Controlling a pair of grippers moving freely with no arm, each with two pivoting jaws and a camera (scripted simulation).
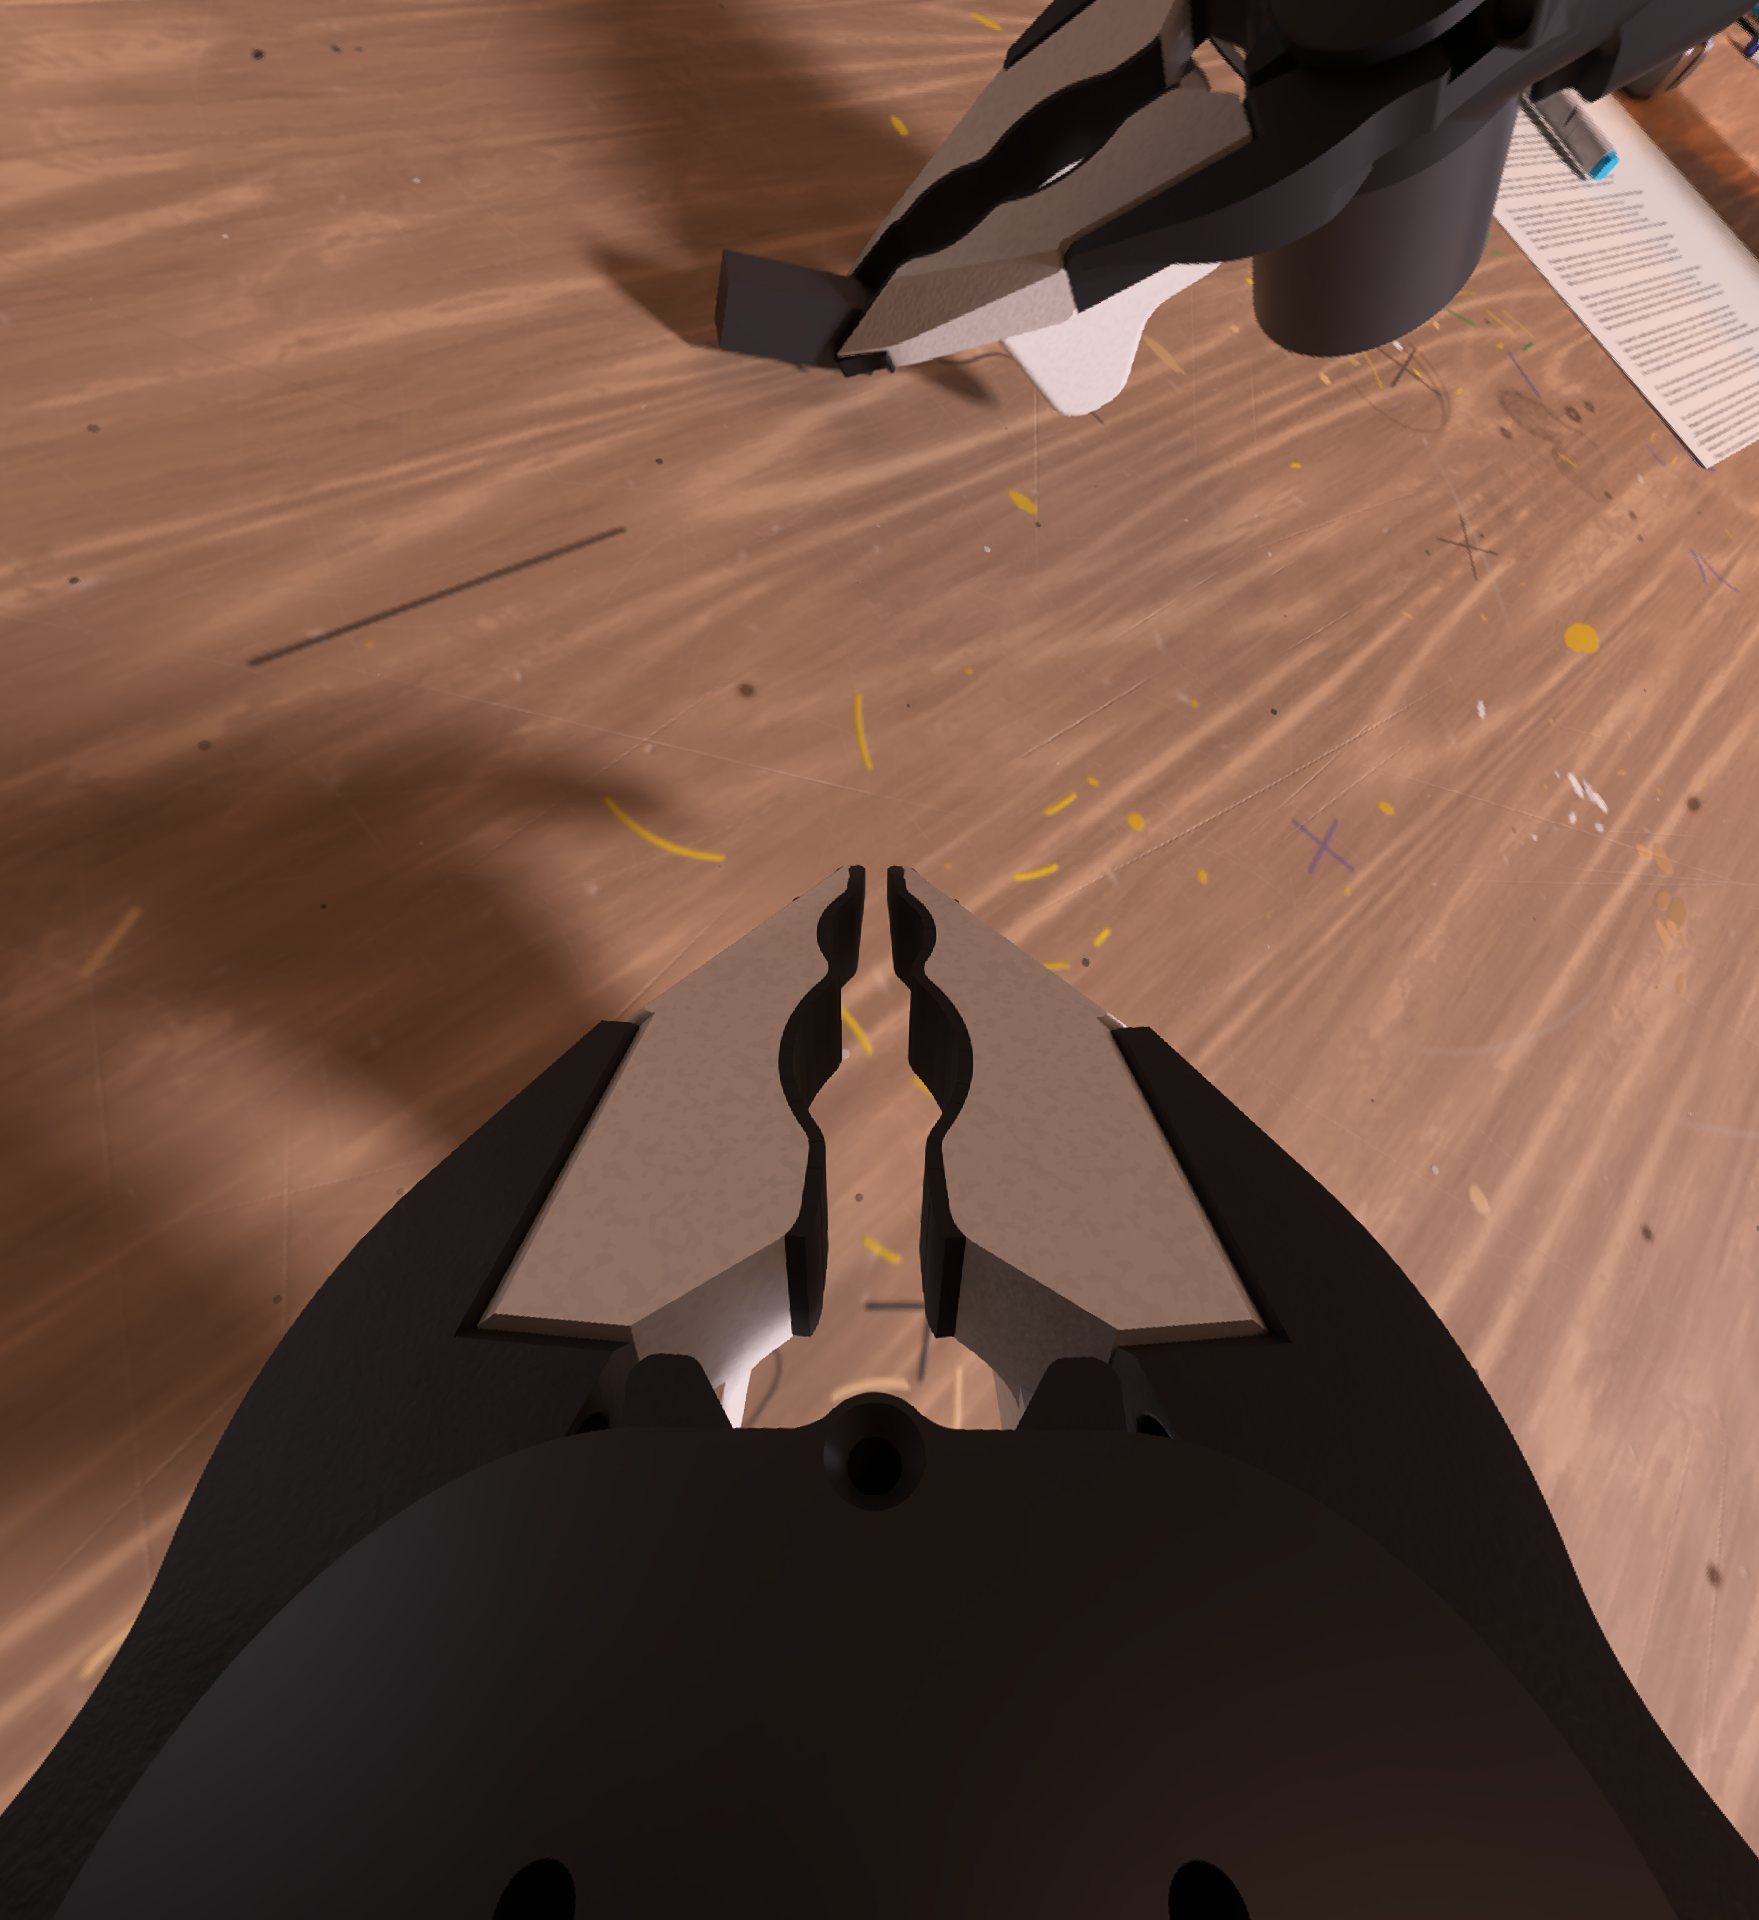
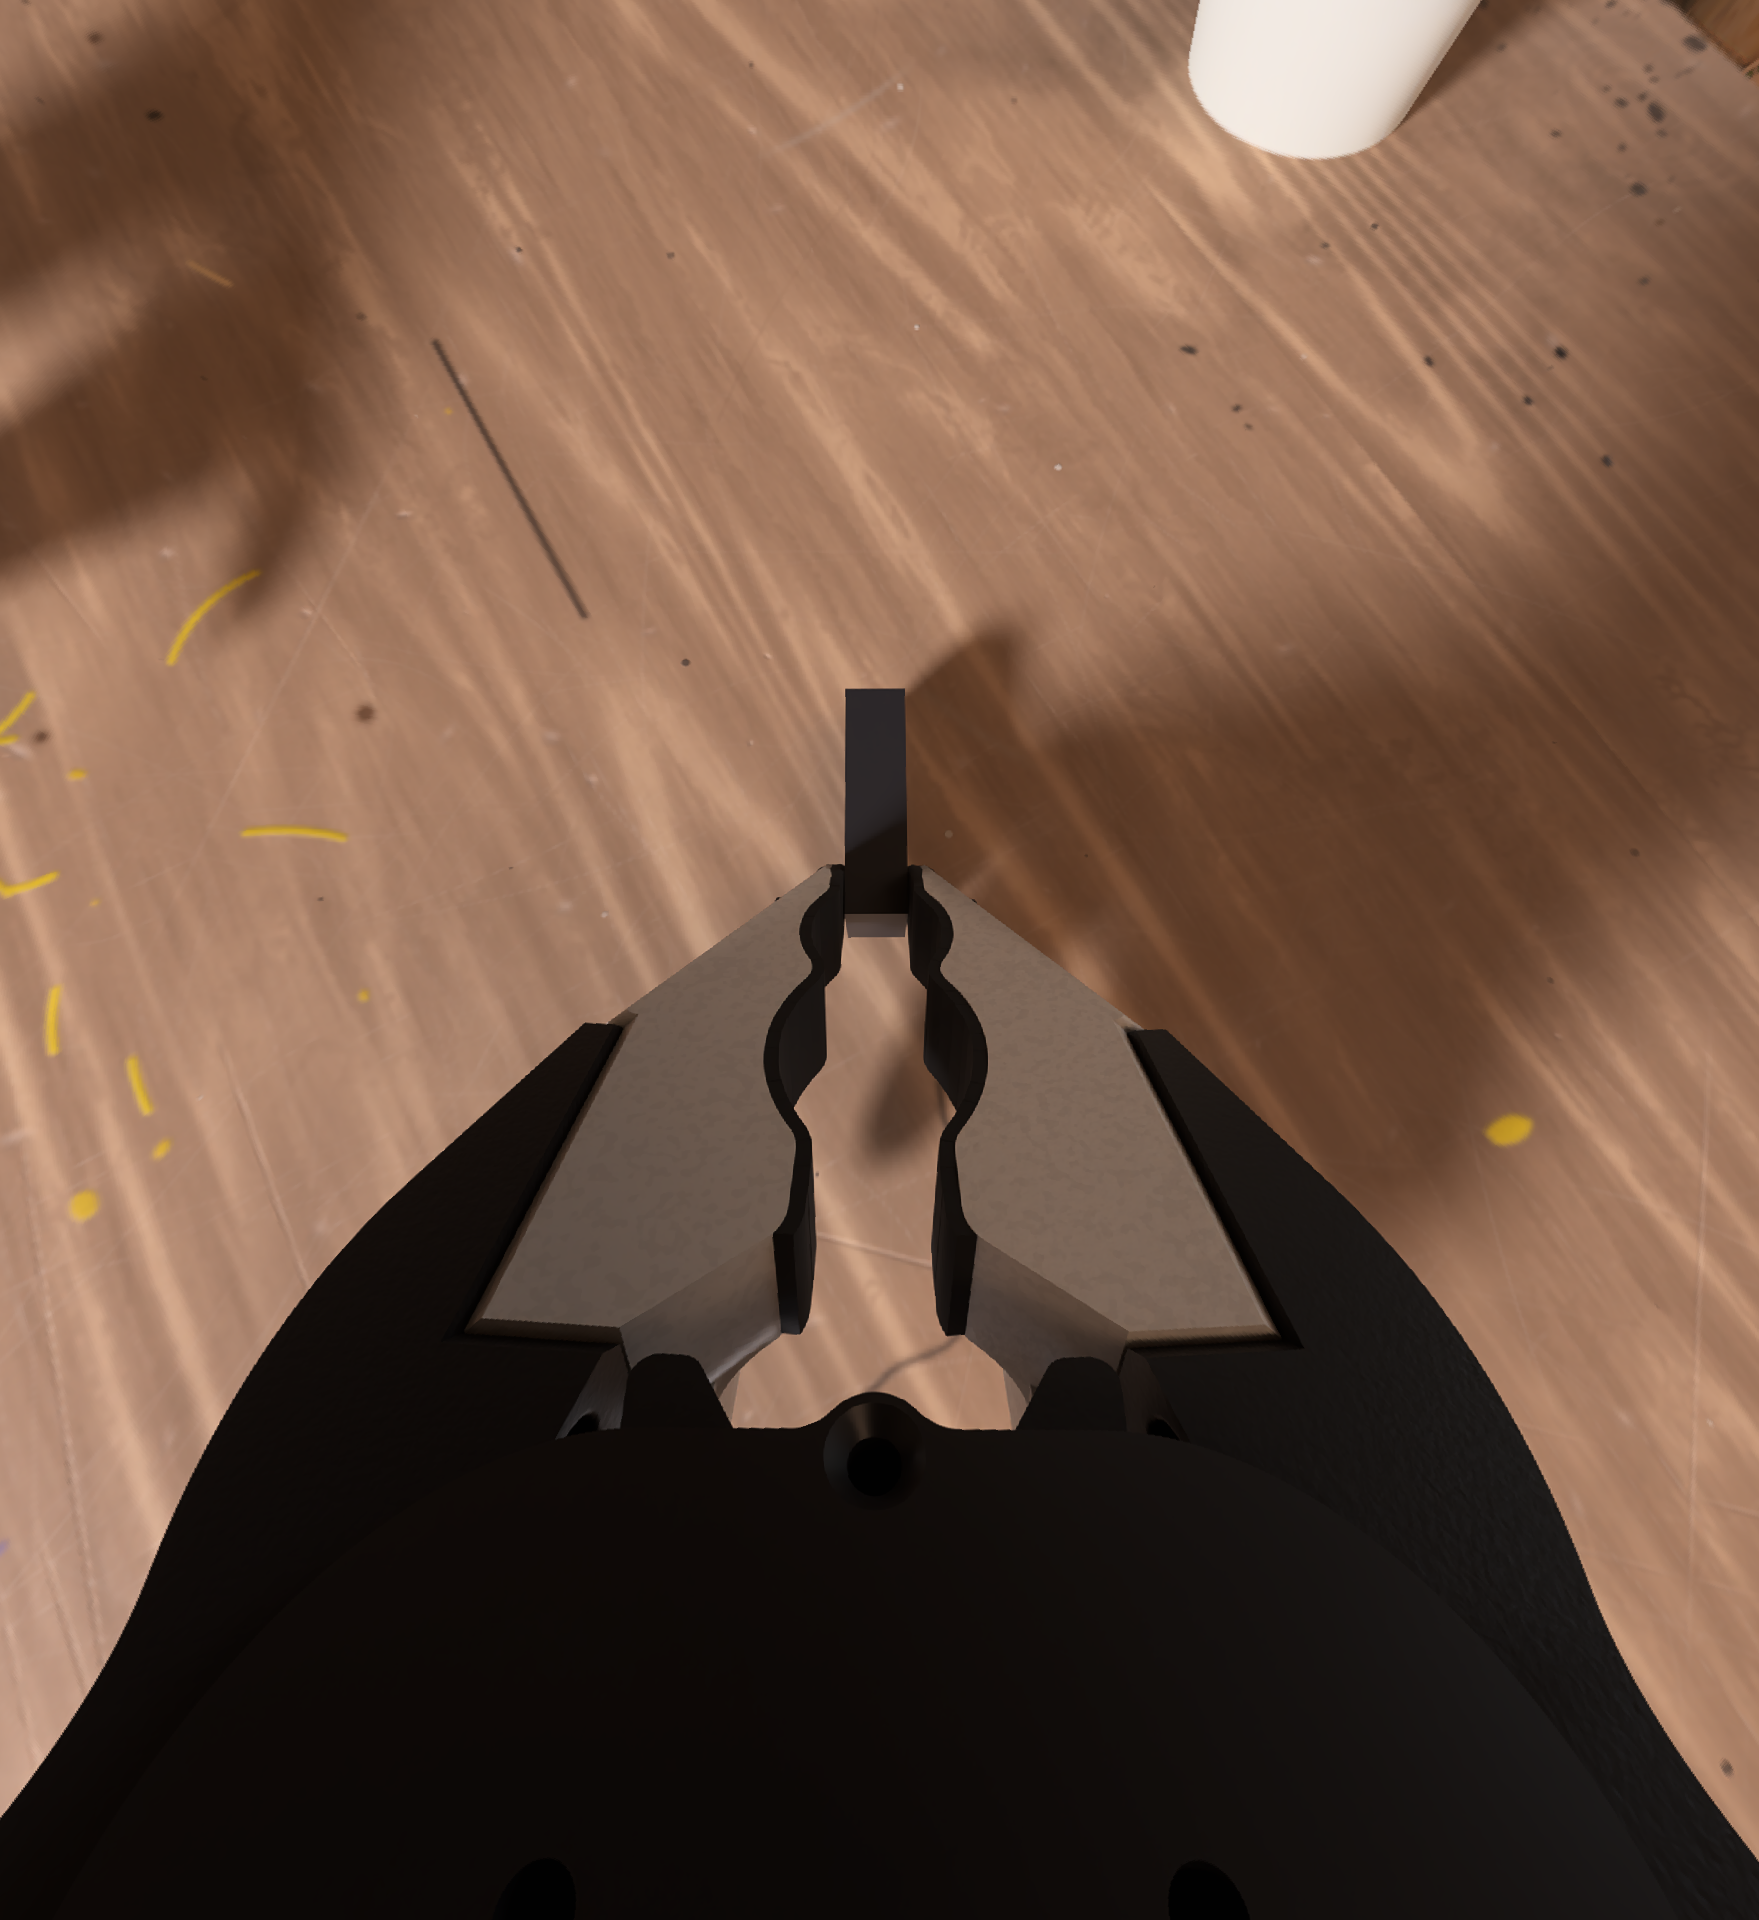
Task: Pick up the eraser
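The table [image 1: 335,312] is scuffed brown wood, flecked with yellow and purple marks, dark specks and one thin dark line [image 1: 436,595]. Soft shadows cross it. At its far right edge in the left wrist view lies a printed sheet [image 1: 1664,291] with a blue-capped marker [image 1: 1581,140] on it. A white cylinder [image 2: 1311,73] stands near the top of the right wrist view; whether it is hollow cannot be told.

The right tongs [image 2: 874,896] pinch the eraser [image 2: 874,790], a dark block, at their tips, and it juts forward beyond them, above the table. The left tongs [image 1: 876,883] are nearly closed on nothing, with a narrow gap at the tips, well apart from the eraser.
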